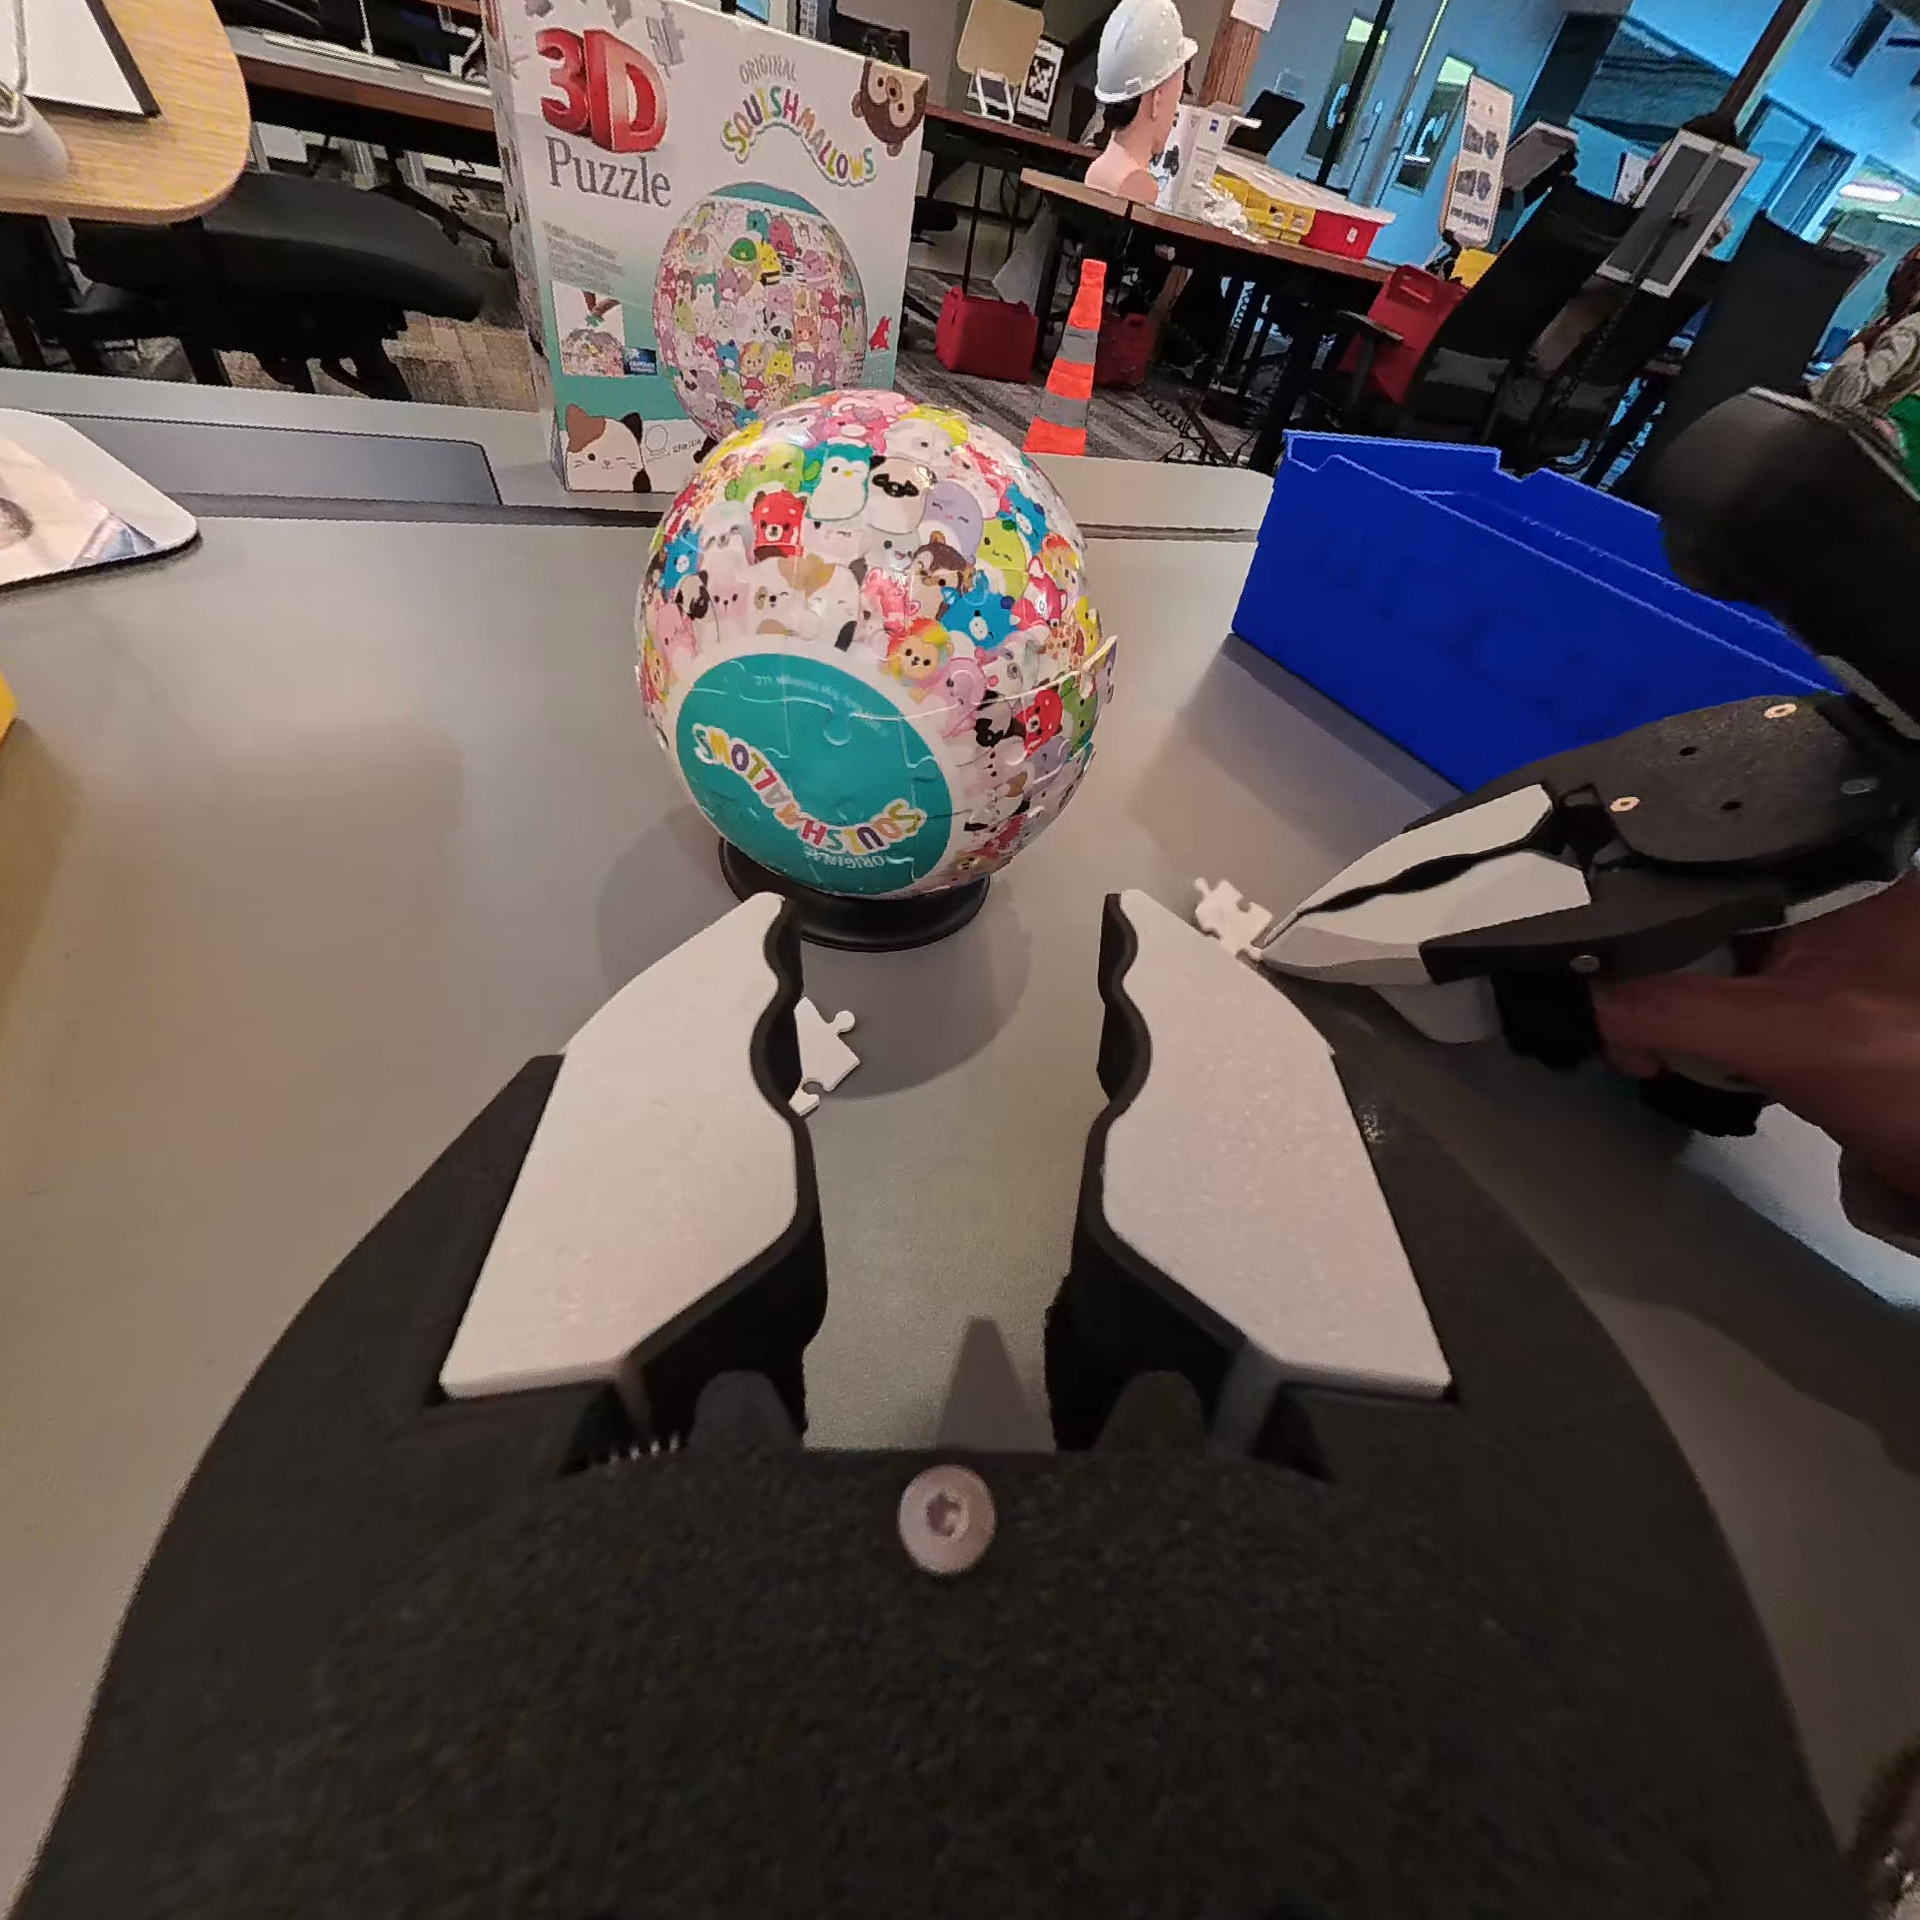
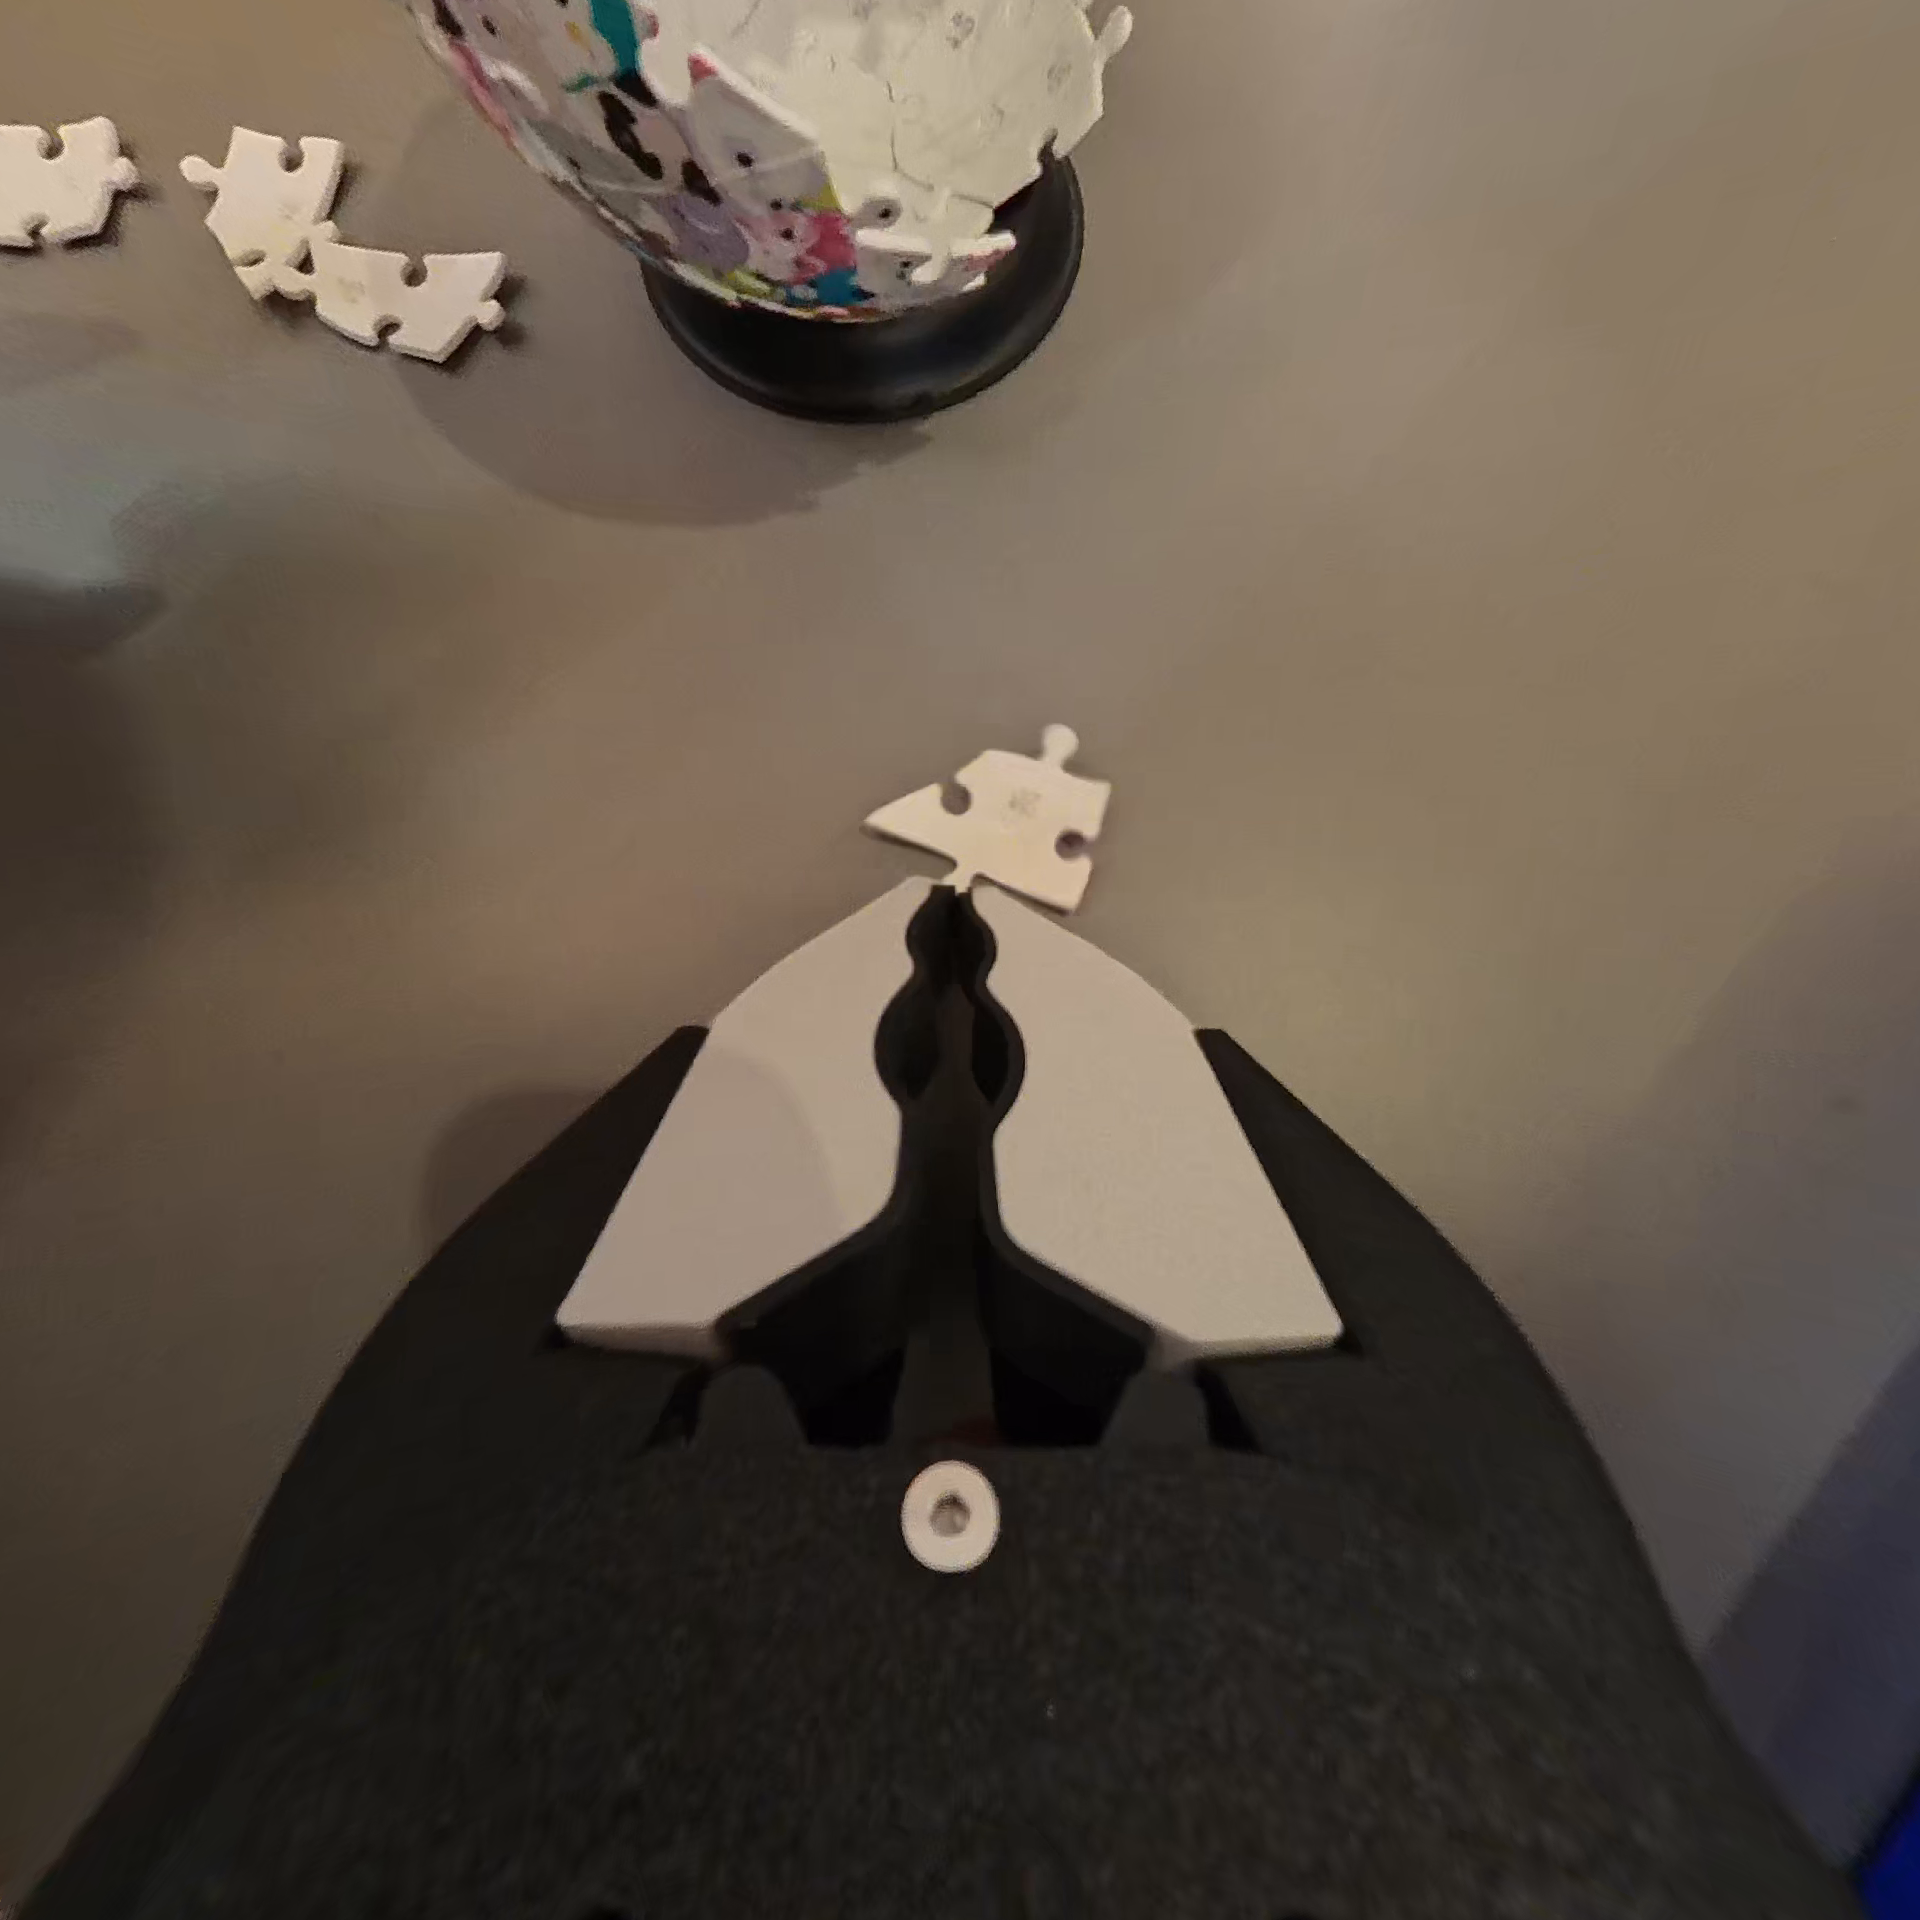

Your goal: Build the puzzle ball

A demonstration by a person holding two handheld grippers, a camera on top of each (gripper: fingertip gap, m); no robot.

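Observation:
The colourful puzzle ball [image 1: 868,644] sits on a black ring stand [image 1: 852,904] on the grey table [image 1: 312,831]. In the right wrist view its open, unfinished side [image 2: 883,125] shows white piece backs. My left gripper [image 1: 951,935] is open and empty in front of the ball. A white puzzle piece [image 1: 826,1049] lies on the table beside its left finger, and the pads do not press on it. My right gripper [image 2: 951,896] is shut, its tips pinching the tab of another white piece [image 2: 997,821] low over the table. This gripper [image 1: 1262,945] and its piece [image 1: 1231,914] also show in the left wrist view.
Three loose white pieces [image 2: 270,203] lie left of the stand [image 2: 873,343]. The puzzle box [image 1: 717,229] stands behind the ball. A blue bin [image 1: 1455,613] sits at the right. An orange cone [image 1: 1070,364] stands on the floor beyond the table.

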